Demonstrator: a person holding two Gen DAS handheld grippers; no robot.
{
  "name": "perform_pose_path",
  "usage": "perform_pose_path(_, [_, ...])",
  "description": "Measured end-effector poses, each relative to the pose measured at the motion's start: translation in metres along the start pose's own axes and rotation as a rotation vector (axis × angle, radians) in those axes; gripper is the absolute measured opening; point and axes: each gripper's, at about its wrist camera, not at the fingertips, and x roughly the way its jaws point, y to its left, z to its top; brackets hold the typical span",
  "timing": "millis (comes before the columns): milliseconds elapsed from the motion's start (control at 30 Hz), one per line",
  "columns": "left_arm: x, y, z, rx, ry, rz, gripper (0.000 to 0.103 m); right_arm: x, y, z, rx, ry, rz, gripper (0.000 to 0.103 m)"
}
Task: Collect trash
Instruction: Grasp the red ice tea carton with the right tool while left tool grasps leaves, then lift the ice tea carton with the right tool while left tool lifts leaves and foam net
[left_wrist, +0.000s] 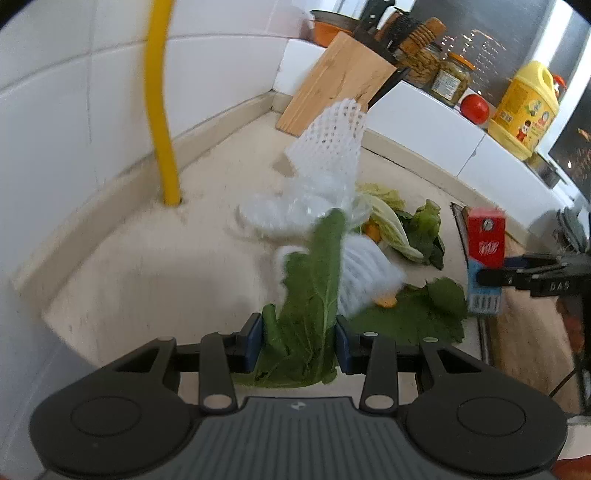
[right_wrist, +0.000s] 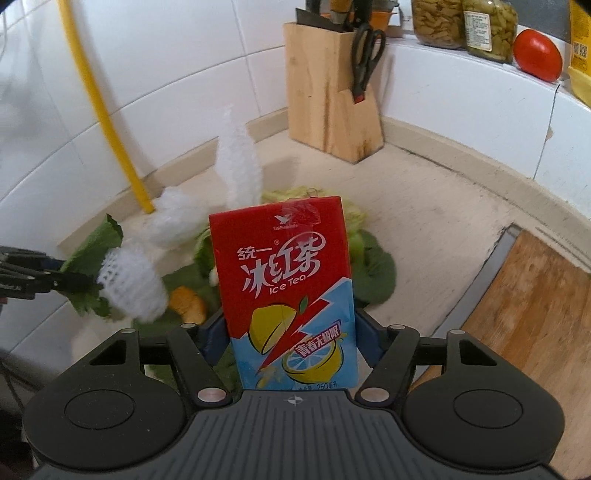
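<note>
Two grippers are seen. A green leaf (left_wrist: 310, 295) is held between the jaws of the left gripper (left_wrist: 299, 341), which are partly closed and pressed on it from both sides. The leaf is long, flat and veined, and it is lifted above the table (left_wrist: 147, 266). One ice tea carton (right_wrist: 286, 291) is held upright in the right gripper (right_wrist: 288, 339); its jaws are set wide and pressed on the carton's two sides. The carton is a red and blue paper box with lemons printed on it. Three white foam nets (left_wrist: 328, 147) are counted, soft and full of holes; one hangs by the held leaf. More leaves (left_wrist: 406, 317) and orange peel (right_wrist: 188, 304) are left in a pile on the pale, speckled table. One wooden knife block (right_wrist: 328, 92), two glass jars (right_wrist: 439, 22), one red tomato (right_wrist: 537, 55) and one yellow hose (left_wrist: 159, 99) are seen farther back.
</note>
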Motion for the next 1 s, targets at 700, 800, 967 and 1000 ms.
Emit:
perform_pose_path(700, [0.024,-0.029,-0.044,0.054,0.014,0.154,0.072,0.024,0.031,-0.026,-0.102,0.095,0.038,0.087])
perform_pose_path(800, [0.027,-0.03,-0.045,0.036,0.004,0.174,0.072,0.029,0.031,-0.027,-0.095,0.098,0.037,0.087])
perform_pose_path(967, [0.024,-0.029,-0.048,0.003,-0.017,0.216,0.053,0.034,0.029,-0.023,-0.092,0.083,0.023,0.086])
perform_pose_path(1000, [0.022,-0.027,-0.048,-0.01,-0.017,0.222,0.044,0.035,0.029,-0.022,-0.096,0.078,0.022,0.084])
